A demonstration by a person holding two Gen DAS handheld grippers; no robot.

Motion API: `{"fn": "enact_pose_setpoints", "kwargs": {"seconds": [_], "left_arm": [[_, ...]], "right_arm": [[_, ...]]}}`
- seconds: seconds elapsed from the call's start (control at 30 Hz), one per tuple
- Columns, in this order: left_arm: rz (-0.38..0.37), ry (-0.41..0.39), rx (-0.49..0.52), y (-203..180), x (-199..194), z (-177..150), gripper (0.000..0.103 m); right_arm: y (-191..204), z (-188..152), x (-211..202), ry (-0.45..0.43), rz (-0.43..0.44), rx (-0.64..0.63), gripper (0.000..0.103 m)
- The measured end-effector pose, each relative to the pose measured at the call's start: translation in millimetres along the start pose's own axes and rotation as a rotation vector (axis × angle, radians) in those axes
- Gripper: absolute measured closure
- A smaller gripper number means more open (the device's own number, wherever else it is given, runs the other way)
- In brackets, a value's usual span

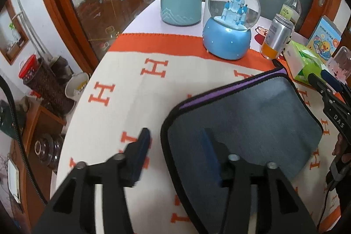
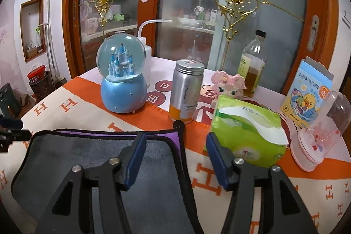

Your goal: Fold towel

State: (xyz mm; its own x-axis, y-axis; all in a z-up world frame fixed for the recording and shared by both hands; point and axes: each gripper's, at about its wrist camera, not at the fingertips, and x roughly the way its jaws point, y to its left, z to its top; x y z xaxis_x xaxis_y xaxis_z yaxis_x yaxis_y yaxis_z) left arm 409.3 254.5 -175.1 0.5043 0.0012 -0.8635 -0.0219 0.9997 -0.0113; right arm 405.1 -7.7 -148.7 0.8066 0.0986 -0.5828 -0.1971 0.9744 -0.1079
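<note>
Towel: the grey towel (image 1: 252, 124) with black trim lies flat, folded over itself, on the cream-and-orange H-pattern cloth (image 1: 122, 71) covering the table; a purple layer (image 2: 173, 137) shows along its far edge.
Left gripper: the left gripper (image 1: 175, 152) has its jaws apart, one finger over the bare cloth, the other over the towel's left part; nothing is held.
Right gripper: the right gripper (image 2: 175, 159) has its jaws apart, straddling the towel's right edge near the far right corner; nothing is held.
Far edge of table: a snow globe (image 2: 122, 84), a silver can (image 2: 186, 93) and a teal jar (image 1: 181, 3) stand there.
Right side: a green tissue pack (image 2: 245, 131) lies just beside the towel's far right corner.
</note>
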Motion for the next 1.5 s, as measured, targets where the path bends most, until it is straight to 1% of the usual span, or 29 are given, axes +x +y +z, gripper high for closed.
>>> {"fn": "enact_pose_setpoints", "kwargs": {"seconds": [0.07, 0.17, 0.23, 0.33, 0.5, 0.7, 0.73, 0.87, 1.03, 1.13, 1.33, 1.43, 1.5], "left_arm": [[0.000, 0.000, -0.002, -3, -7, -6, 0.050], [0.005, -0.002, -0.002, -8, -18, -16, 0.039], [0.000, -0.006, -0.004, -13, -27, -23, 0.038], [-0.010, -0.002, -0.002, -20, -41, -31, 0.034], [-0.020, -0.030, -0.001, -35, -69, -44, 0.028], [-0.025, -0.059, 0.016, -56, -103, -58, 0.027], [-0.024, -0.065, 0.015, -58, -108, -60, 0.027], [-0.021, -0.087, 0.014, -72, -128, -73, 0.027], [-0.023, -0.106, 0.030, -97, -150, -98, 0.027], [-0.026, -0.111, 0.044, -112, -162, -116, 0.027], [-0.053, -0.103, 0.067, -140, -185, -157, 0.025], [-0.065, -0.101, 0.072, -150, -196, -176, 0.023], [-0.081, -0.097, 0.072, -156, -204, -188, 0.020]], "right_arm": [[-4, -2, -6, 0.009, 0.003, 0.010, 0.040], [-9, -6, -21, 0.011, 0.001, 0.017, 0.037], [-14, -9, -33, 0.008, -0.007, 0.024, 0.033], [-22, -13, -52, 0.004, -0.020, 0.034, 0.031], [-34, -25, -84, -0.002, -0.026, 0.051, 0.027], [-46, -43, -124, 0.008, -0.025, 0.068, 0.025], [-49, -48, -132, 0.013, -0.025, 0.075, 0.023], [-59, -70, -159, 0.031, -0.018, 0.115, 0.022], [-70, -102, -194, 0.060, -0.020, 0.155, 0.020], [-77, -120, -215, 0.076, -0.024, 0.168, 0.015], [-89, -160, -260, 0.117, -0.035, 0.190, 0.012], [-96, -177, -278, 0.146, -0.039, 0.209, 0.011], [-99, -188, -291, 0.160, -0.052, 0.217, 0.010]]}}
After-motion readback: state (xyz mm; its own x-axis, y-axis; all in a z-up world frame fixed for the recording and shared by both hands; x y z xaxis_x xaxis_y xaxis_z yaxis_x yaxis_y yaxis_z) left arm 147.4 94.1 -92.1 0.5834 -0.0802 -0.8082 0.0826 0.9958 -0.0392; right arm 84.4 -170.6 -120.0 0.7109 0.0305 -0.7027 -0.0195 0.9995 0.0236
